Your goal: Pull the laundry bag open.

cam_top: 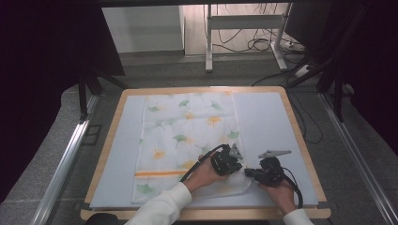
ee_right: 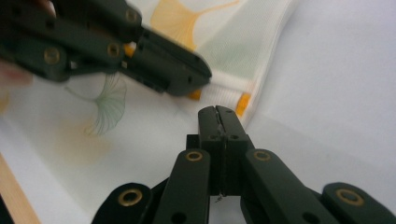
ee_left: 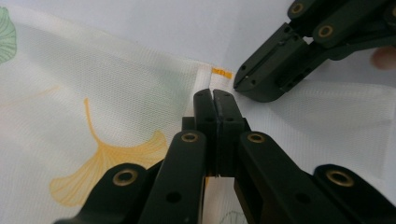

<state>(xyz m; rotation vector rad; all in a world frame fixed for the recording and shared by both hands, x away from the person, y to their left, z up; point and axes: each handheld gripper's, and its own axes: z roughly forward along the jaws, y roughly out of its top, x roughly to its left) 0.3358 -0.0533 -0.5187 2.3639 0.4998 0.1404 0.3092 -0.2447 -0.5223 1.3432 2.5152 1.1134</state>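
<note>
Left gripper [ee_left: 214, 93]: jaws closed, pinching white ginkgo-leaf-printed cloth [cam_top: 187, 136]; right gripper [ee_right: 217, 111]: jaws closed, pinching same cloth's near corner.

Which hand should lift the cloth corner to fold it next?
Probably the left. The left gripper sits on the folded corner of the cloth, jaws shut right at the edge. The right gripper rests beside it, jaws shut, nearer the cloth's outer edge.

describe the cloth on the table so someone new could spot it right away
On the wooden-edged table, a pale blue mat covers the top. The cloth lies left of its centre: white, printed with green and yellow ginkgo leaves, with one orange stripe near the front.
</note>
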